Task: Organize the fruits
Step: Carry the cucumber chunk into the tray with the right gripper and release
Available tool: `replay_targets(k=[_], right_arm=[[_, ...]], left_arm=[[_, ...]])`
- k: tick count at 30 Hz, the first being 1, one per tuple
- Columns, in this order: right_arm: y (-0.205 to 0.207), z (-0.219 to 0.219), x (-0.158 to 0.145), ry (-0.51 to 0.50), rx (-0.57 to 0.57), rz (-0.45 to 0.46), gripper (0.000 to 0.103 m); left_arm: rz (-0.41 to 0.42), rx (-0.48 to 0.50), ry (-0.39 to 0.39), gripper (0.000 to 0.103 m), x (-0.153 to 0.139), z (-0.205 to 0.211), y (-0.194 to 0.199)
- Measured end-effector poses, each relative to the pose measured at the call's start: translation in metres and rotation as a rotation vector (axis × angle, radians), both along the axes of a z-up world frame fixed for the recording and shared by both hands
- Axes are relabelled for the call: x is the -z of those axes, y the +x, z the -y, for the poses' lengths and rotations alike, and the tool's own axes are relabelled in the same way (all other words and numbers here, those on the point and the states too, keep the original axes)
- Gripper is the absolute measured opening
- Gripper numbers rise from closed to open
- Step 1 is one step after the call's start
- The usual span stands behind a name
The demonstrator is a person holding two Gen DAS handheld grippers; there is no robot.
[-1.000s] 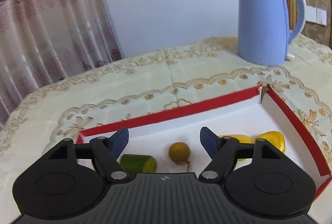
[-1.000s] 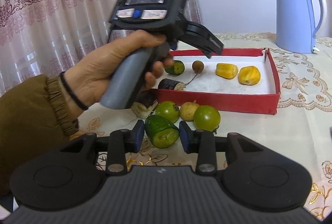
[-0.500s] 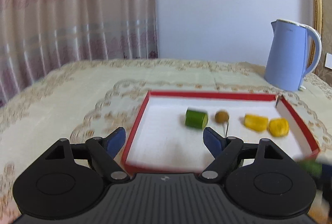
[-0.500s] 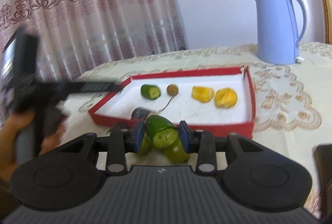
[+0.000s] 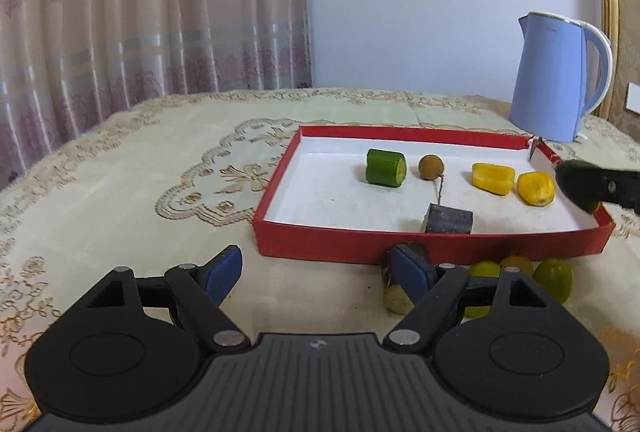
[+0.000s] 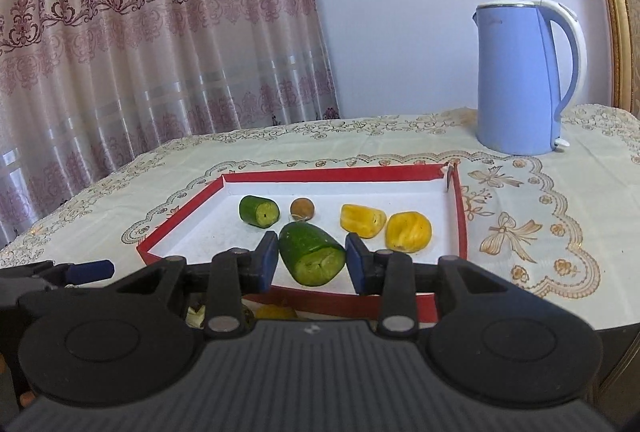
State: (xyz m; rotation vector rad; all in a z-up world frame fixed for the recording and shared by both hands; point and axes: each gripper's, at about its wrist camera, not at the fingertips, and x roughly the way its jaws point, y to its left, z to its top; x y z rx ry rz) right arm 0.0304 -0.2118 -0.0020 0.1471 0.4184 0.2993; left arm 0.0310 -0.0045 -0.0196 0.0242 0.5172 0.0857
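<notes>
Left gripper (image 5: 316,268): fingers spread wide, nothing held.
Right gripper (image 6: 312,258): fingers clamped on cucumber chunk (image 6: 314,254), raised over red tray (image 6: 462,216).

- Left claw (image 5: 312,272) tilts gently downward, blue-padded fingers spread wide with nothing between them
- Right claw (image 6: 312,259) also tilts gently downward, fingers clamped on a cut green cucumber piece (image 6: 314,257)

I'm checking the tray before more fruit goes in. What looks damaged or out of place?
The red tray's far right corner is split, its flap standing loose. Nothing is spilled.
</notes>
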Motion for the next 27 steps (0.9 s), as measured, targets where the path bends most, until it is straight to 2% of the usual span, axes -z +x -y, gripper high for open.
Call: replay_targets(k=[3, 10, 20, 27], right_arm=[[0.0, 0.0, 0.0, -0.001, 0.001, 0.0, 0.035], [0.008, -0.002, -0.006, -0.015, 0.003, 0.013, 0.034], [0.055, -0.002, -0.006, -0.08, 0.057, -0.021, 0.034], [0.089, -0.002, 0.0, -0.113, 0.084, -0.064, 0.034]], left_arm=[[0.007, 0.004, 0.027, 0.086, 0.0, 0.004, -0.003], [-0.008, 0.011, 0.023, 0.086, 0.0, 0.003, -0.003], [-0.008, -0.005, 0.071, 0.097, 0.004, 0.005, -0.006], [-0.014, 0.016, 0.074, 0.098, 0.007, 0.004, -0.008]])
